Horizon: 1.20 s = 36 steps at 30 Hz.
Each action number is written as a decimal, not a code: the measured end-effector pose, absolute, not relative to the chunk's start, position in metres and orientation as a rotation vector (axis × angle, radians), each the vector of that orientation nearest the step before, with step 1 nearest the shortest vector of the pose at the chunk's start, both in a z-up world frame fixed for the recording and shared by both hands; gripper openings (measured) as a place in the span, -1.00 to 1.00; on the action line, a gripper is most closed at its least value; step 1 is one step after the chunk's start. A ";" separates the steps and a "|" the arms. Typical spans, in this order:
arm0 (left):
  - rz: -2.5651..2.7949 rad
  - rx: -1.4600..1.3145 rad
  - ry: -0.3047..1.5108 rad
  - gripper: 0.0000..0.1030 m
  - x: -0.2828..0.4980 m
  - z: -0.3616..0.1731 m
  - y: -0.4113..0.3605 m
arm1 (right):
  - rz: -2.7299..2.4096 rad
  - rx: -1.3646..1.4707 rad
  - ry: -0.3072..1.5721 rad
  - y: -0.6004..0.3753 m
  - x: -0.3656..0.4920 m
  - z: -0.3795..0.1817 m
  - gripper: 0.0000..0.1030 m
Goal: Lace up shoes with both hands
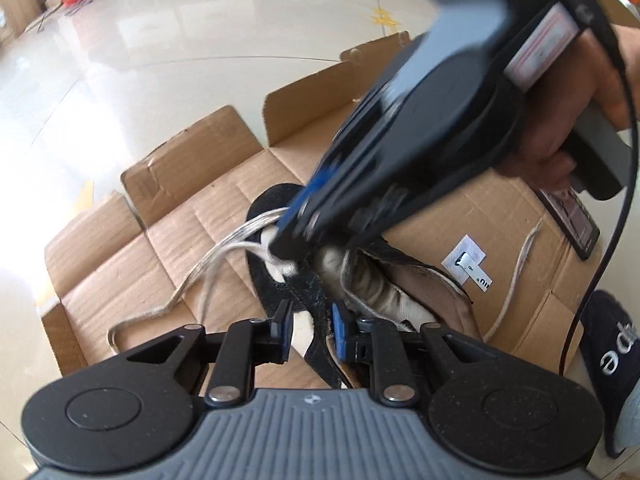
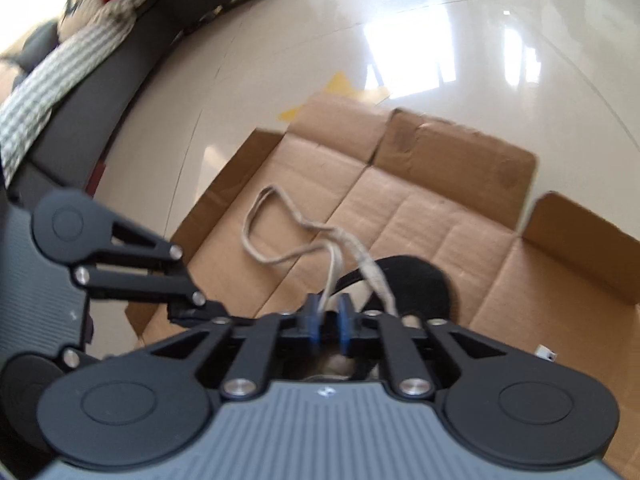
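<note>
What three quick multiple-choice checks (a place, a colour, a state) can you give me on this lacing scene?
1. Where does the shoe lie?
A. on flattened cardboard
B. on a chair
C. in a closed box

2. What colour is the lace?
A. red
B. beige
C. green

3. What state is the lace in?
A. tied in a bow
B. pulled out and coiled away from the shoe
C. untied, trailing in loose loops

Answers:
1. A, brown cardboard spreads under the shoe in both views.
2. B, the strand is pale beige.
3. C, it runs from the shoe across the cardboard with no bow.
</note>
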State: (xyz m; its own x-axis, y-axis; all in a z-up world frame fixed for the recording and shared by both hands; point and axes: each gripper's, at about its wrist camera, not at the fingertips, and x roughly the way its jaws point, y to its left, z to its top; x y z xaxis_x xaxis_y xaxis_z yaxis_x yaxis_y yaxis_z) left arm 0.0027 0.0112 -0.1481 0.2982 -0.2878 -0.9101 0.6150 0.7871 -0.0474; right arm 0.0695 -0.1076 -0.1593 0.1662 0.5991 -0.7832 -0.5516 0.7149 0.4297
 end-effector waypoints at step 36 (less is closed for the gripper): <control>-0.555 0.025 1.215 -0.87 0.014 -0.151 0.042 | 0.972 -0.334 1.064 -0.083 0.014 -0.157 -1.00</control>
